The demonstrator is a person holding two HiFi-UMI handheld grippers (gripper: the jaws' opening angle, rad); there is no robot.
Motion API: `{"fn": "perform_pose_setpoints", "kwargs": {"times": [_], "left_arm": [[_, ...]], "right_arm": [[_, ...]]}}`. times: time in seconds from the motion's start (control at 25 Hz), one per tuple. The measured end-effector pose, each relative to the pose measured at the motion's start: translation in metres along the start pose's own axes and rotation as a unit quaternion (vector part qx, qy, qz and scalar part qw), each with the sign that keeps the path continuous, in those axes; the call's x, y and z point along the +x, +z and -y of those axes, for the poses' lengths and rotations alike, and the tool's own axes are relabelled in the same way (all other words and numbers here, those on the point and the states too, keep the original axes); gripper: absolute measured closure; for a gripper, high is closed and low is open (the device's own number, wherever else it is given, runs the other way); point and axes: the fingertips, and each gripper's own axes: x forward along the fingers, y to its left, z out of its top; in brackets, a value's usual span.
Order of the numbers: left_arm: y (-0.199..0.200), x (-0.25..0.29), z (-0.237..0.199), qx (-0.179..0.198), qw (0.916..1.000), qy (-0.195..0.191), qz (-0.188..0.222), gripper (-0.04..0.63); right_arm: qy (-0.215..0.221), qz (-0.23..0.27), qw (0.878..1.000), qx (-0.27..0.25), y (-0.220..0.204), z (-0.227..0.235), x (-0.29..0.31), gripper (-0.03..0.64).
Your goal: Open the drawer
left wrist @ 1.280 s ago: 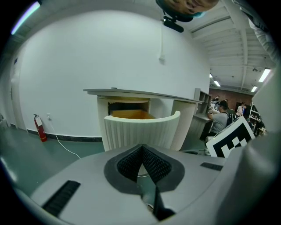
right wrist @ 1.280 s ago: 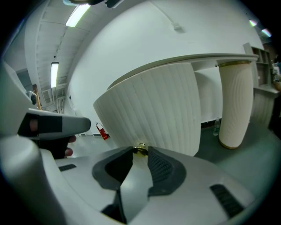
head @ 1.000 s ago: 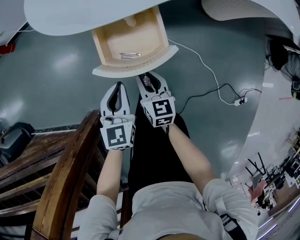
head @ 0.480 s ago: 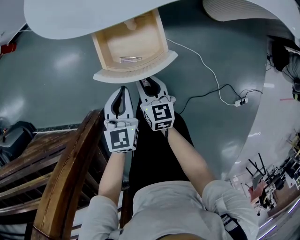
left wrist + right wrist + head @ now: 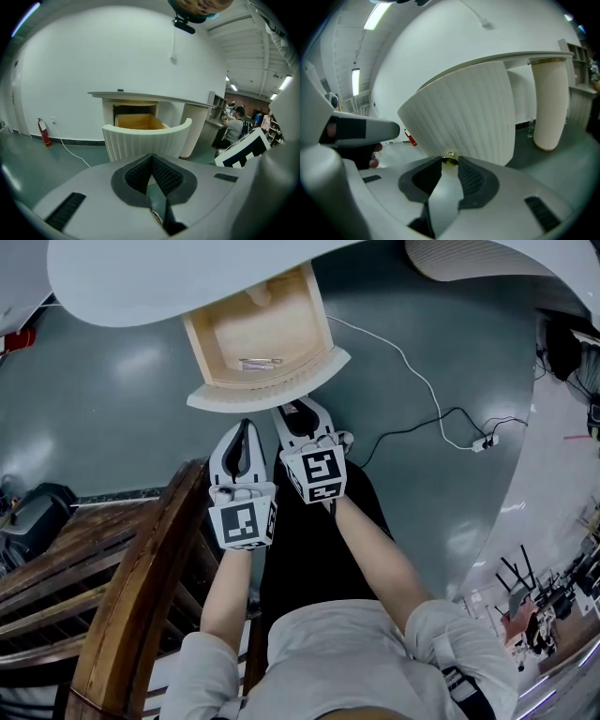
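Note:
A light wooden drawer with a curved white ribbed front (image 5: 267, 390) stands pulled out from under the white tabletop (image 5: 169, 273). A small metal object (image 5: 261, 362) lies inside it. My right gripper (image 5: 300, 411) reaches the front from below. In the right gripper view its jaws (image 5: 450, 161) are shut on the small brass knob (image 5: 450, 158) of the ribbed front (image 5: 464, 117). My left gripper (image 5: 246, 426) hangs just left of it, short of the drawer. Its jaws (image 5: 151, 158) are shut on nothing, with the open drawer (image 5: 145, 138) ahead.
A dark wooden chair back (image 5: 122, 596) rises at my left side. A white cable (image 5: 412, 381) runs across the grey floor to a power strip (image 5: 480, 442). A white ribbed column (image 5: 551, 108) stands to the right. A red fire extinguisher (image 5: 44, 132) is by the wall.
My left gripper has edged a little closer to the right one. The right gripper keeps its hold on the knob and the drawer stays out.

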Motion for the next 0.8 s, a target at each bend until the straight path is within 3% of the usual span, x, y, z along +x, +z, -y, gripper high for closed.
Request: {"fn": "perform_pose_setpoints", "kwargs": {"times": [0.28, 0.56, 0.72, 0.8], "left_arm": [[0.005, 0.000, 0.006, -0.008, 1.0000, -0.002, 0.000, 0.589], [0.020, -0.010, 0.026, -0.011, 0.9997, -0.024, -0.001, 0.589], [0.040, -0.017, 0.050, -0.001, 0.9983, -0.058, 0.004, 0.591], [0.055, -0.021, 0.062, -0.002, 0.9977, -0.066, 0.012, 0.589]], "right_arm": [[0.006, -0.017, 0.999, -0.047, 0.009, 0.001, 0.002, 0.451], [-0.008, -0.038, 0.996, -0.077, 0.014, 0.010, -0.034, 0.451], [-0.046, -0.036, 0.996, -0.066, 0.031, 0.028, -0.074, 0.488], [-0.063, -0.019, 0.995, -0.072, 0.055, 0.033, -0.093, 0.554]]}}
